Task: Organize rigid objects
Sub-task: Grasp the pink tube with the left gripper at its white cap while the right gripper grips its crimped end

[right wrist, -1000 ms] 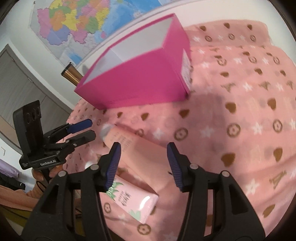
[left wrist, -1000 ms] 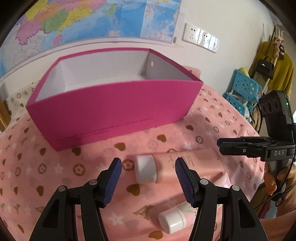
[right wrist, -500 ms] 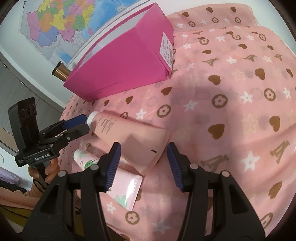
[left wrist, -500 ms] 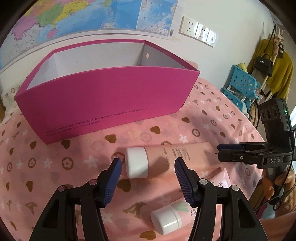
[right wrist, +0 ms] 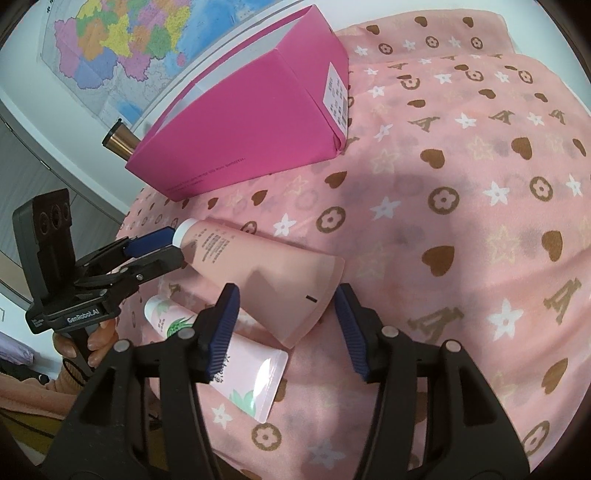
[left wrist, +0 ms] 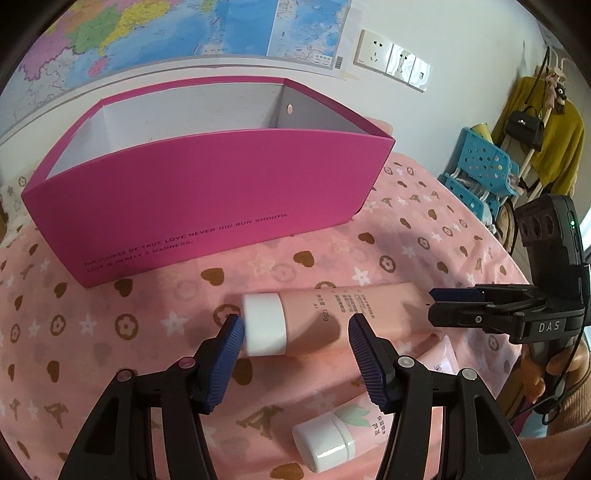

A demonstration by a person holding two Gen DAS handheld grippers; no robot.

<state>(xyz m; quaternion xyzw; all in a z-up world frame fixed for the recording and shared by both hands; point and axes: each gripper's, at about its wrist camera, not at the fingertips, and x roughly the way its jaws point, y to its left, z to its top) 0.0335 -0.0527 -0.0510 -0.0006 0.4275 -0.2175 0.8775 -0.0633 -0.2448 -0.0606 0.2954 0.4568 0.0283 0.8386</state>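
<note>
A pink tube with a white cap (left wrist: 332, 314) lies on the pink cloth in front of an open magenta box (left wrist: 207, 195). My left gripper (left wrist: 295, 332) is open around its cap end, the left finger touching the cap. My right gripper (right wrist: 284, 306) is open around the tube's flat crimped end (right wrist: 295, 295). A smaller tube with a green leaf print (left wrist: 332, 439) lies beside it, also seen in the right wrist view (right wrist: 229, 369). The magenta box (right wrist: 251, 125) looks empty.
The patterned pink cloth (right wrist: 461, 221) covers the table. A brown cylinder (right wrist: 118, 142) lies behind the box. A wall map (left wrist: 166, 33) and sockets (left wrist: 391, 61) are behind; blue baskets (left wrist: 480, 177) and hung clothes stand off to the right.
Both grippers have moved closer to the pink tube from opposite ends. The left now brackets the cap, the right the crimped end. Both stay open.
</note>
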